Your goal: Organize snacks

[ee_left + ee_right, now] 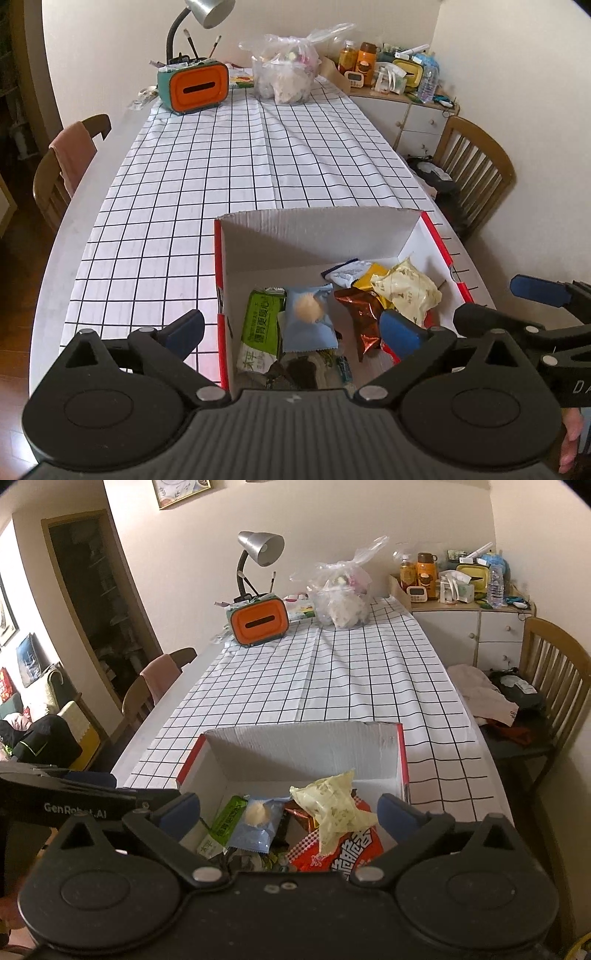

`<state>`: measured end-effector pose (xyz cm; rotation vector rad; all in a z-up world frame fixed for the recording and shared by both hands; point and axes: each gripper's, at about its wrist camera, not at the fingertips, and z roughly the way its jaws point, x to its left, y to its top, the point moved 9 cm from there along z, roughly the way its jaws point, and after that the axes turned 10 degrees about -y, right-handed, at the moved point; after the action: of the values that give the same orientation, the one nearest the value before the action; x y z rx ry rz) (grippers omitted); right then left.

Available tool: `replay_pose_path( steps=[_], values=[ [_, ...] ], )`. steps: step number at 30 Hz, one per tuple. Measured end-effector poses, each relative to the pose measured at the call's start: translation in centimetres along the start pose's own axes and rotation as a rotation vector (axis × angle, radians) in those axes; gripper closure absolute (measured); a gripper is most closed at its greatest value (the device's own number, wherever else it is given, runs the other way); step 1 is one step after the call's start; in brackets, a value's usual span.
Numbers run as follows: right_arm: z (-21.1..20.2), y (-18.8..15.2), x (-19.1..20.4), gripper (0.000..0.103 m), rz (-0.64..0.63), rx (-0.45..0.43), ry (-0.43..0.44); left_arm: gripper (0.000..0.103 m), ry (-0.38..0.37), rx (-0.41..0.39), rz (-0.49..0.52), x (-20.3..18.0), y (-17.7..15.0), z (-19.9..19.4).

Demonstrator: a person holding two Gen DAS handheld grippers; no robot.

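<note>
A red and white cardboard box (317,232) (303,744) stands at the near end of the checked tablecloth. Several snack packets lie inside: a green one (258,325) (227,818), a light blue one (308,321) (255,825), a brown foil one (364,314), a pale yellow one (406,290) (332,805) and a red one (347,853). My left gripper (291,330) is open and empty above the box's near left part. My right gripper (290,814) is open and empty above the box's near side. The right gripper also shows in the left wrist view (495,301).
A clear plastic bag of snacks (284,70) (343,598), an orange and teal tissue box (194,86) (258,622) and a desk lamp (258,554) stand at the table's far end. Wooden chairs (476,166) (62,162) flank the table. A cluttered cabinet (469,616) stands at the back right.
</note>
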<state>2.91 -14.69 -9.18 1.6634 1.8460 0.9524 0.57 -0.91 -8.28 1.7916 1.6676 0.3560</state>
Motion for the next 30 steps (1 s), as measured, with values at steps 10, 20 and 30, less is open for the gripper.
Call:
replay_pose_path(
  steps=[10, 20, 30],
  values=[
    [-0.48, -0.18, 0.59, 0.001, -0.008, -0.011, -0.003, 0.001, 0.019, -0.018, -0.001, 0.13, -0.13, -0.75],
    [-0.54, -0.27, 0.55, 0.001, -0.001, -0.015, -0.011, 0.001, 0.019, -0.016, 0.006, 0.01, -0.18, -0.83],
    [-0.56, -0.65, 0.46, 0.001, 0.016, 0.002, -0.024, 0.001, 0.01, 0.004, 0.012, -0.39, -0.49, -0.41]
  ],
)
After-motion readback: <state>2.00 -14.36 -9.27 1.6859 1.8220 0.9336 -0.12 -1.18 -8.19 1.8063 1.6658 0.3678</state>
